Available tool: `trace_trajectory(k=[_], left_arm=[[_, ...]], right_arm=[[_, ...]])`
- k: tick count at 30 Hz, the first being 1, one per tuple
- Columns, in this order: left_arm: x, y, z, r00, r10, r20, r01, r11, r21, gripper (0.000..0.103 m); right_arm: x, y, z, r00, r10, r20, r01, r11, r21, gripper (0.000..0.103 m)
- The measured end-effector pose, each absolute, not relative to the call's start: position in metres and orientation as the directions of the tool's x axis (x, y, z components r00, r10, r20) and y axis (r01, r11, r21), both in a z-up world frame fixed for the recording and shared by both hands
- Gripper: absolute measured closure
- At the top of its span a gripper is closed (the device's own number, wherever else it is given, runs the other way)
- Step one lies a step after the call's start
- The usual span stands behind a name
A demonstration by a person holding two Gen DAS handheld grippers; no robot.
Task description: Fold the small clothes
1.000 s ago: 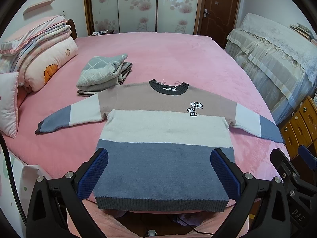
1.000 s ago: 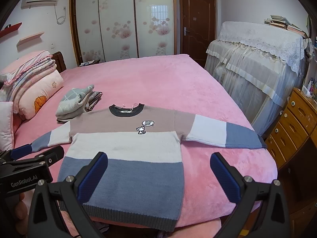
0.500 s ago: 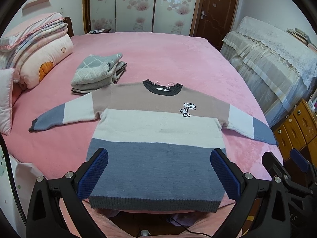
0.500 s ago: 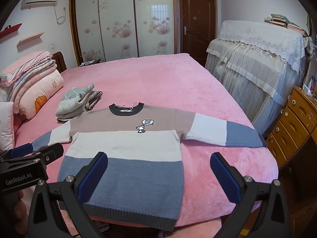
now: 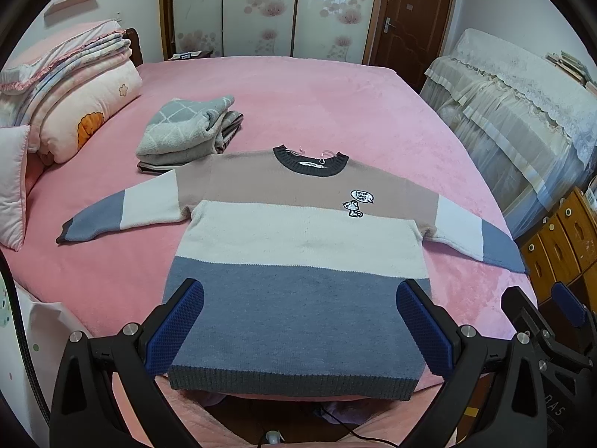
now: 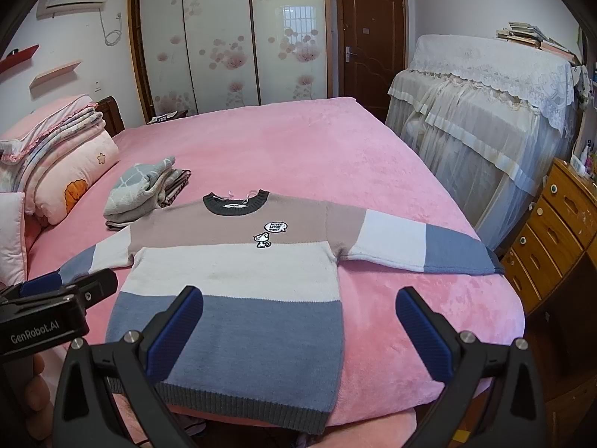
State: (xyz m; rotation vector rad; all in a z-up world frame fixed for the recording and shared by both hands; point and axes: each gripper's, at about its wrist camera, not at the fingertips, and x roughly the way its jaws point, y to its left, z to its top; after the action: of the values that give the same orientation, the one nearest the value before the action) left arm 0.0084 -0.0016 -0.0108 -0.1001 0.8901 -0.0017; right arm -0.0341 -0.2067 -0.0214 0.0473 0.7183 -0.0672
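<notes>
- Sweater (image 5: 298, 261) lies flat, front up, on the pink bed (image 5: 317, 104), both sleeves spread out sideways; collar points away from the cameras.
- Sweater hem runs along the bed's near edge, slightly overhanging it.
- Sleeve on the dresser side ends at the bed's side edge, cuff right at the drop; dresser (image 6: 552, 231) stands just beyond.
- Opposite sleeve stops short of the pillow (image 5: 13, 186), with bare pink bed between them.
- Folded clothes (image 5: 186, 134) sit beyond that sleeve, just beside the sweater's shoulder; whether they touch it I cannot tell.
- Wide stretch of bare bed lies beyond the collar, up to the wardrobe (image 6: 224, 37).
- Stacked bedding (image 5: 74, 86) occupies the bed's far corner above the pillow.
- Left gripper (image 5: 298, 332) hovers over the sweater's hem band, jaws spread wide, nothing between them; pads frame the sweater's width in view.
- Right gripper (image 6: 298, 332) hangs over the hem corner on the dresser side, jaws released, empty.
- Draped furniture (image 6: 485, 104) stands past the bed's dresser-side edge.
</notes>
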Motion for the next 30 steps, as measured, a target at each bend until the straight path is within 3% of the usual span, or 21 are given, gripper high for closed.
trace_trajectory(k=[18,22,30], left_arm=[[0.020,-0.017,0.001,0.663,0.000,-0.748,-0.013,1.000,-0.012,0.001],[0.028,-0.015,0.017,0.696,0.011,-0.718,-0.024,1.000,-0.008,0.001],[0.046,-0.035,0.040,0.702,-0.075,-0.709,0.057,0.997,-0.048,0.001]], right_arm=[[-0.020,-0.228,-0.005,0.783,-0.055,-0.620,0.087,0.996,0.021,0.000],[-0.012,-0.242,0.007,0.789,-0.018,-0.615,0.086,0.993,0.082,0.000],[-0.006,-0.261,0.036,0.812,-0.021,-0.583,0.096,0.991,0.097,0.000]])
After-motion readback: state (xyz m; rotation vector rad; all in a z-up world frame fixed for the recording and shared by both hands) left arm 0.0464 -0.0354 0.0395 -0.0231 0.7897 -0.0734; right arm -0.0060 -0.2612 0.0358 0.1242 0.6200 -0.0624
